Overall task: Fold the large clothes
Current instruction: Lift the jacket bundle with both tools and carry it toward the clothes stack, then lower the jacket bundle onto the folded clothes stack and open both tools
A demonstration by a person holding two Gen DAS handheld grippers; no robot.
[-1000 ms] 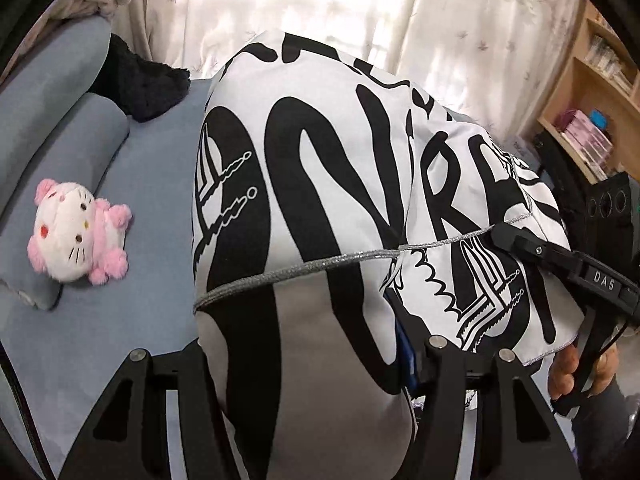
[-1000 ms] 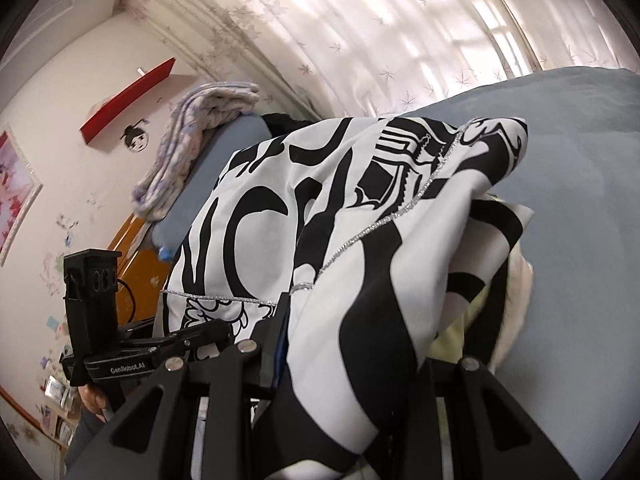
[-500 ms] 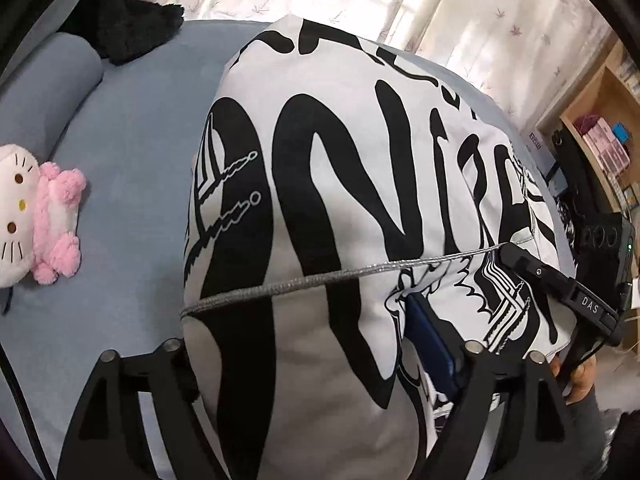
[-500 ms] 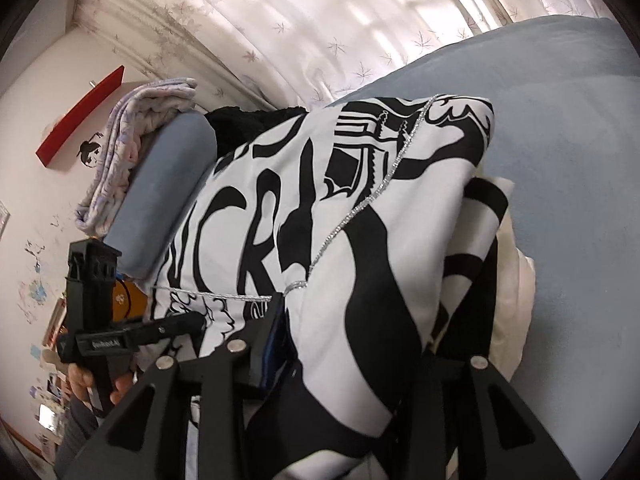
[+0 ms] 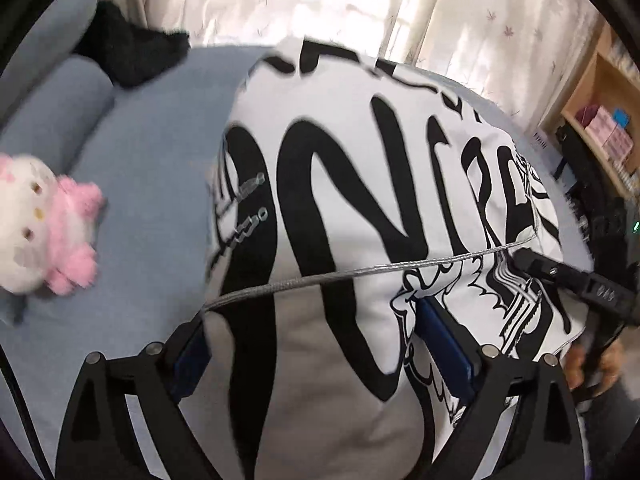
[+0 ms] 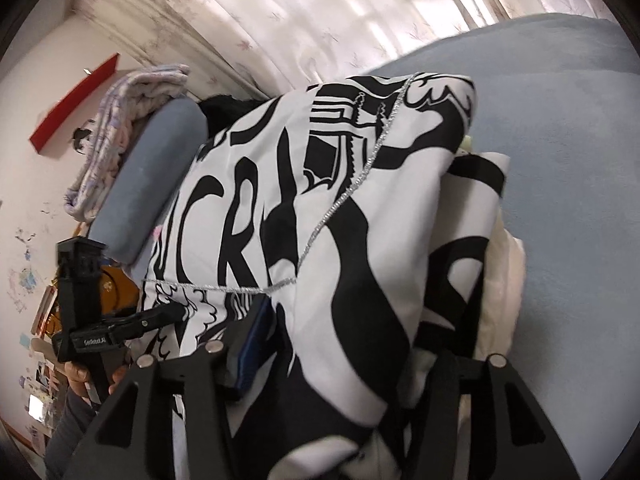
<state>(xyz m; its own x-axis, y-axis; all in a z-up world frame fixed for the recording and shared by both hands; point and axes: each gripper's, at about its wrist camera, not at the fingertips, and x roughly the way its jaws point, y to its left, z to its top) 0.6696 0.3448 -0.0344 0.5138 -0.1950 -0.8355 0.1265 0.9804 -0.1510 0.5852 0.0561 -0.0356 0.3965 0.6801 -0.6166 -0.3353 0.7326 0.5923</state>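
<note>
1. A plush toy (image 5: 44, 224) sits near the bed's (image 5: 152, 184) left edge, well clear of my fold.
2. My left tool (image 5: 316, 344) has just been opening; its fingers straddle the garment's (image 5: 360, 200) near hem, released, so I judge the fold is being laid down.
3. The garment lies doubled across the middle of the bed, silver trim facing up.
4. My right tool (image 6: 352, 364) has also been opening; cloth still bunches between its fingers, apparently loose.
</note>
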